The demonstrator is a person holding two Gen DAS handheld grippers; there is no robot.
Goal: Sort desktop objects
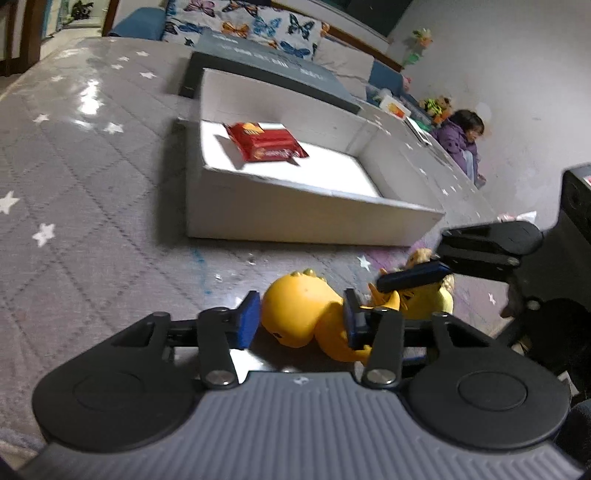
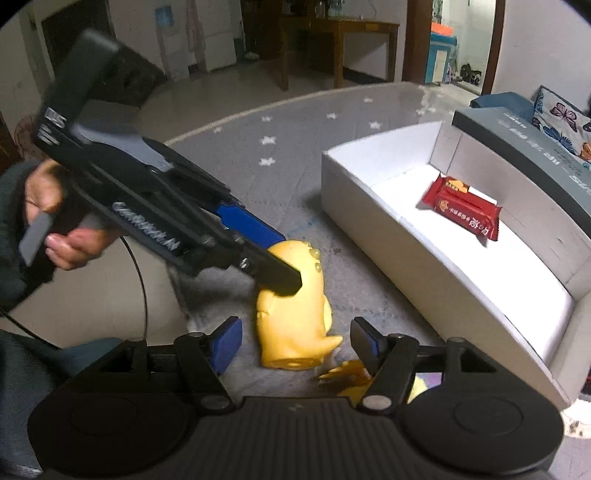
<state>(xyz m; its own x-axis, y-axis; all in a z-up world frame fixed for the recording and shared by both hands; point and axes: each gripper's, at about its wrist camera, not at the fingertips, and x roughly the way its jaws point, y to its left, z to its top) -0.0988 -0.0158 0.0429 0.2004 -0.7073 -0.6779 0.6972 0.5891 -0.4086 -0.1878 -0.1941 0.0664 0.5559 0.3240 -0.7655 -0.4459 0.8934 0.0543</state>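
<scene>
A yellow dinosaur toy lies on its side on the grey star-patterned mat. My left gripper is open, with a blue pad close on each side of the toy's head. In the right wrist view the same toy lies between the wide-open fingers of my right gripper, while the left gripper straddles its head from the left. A second yellow and orange toy lies partly hidden under the right gripper. The white open box holds a red snack packet.
A grey lid leans behind the box. A person in purple sits by the far wall. Butterfly cushions lie beyond the mat. A hand holds the left gripper's handle. A wooden table stands far back.
</scene>
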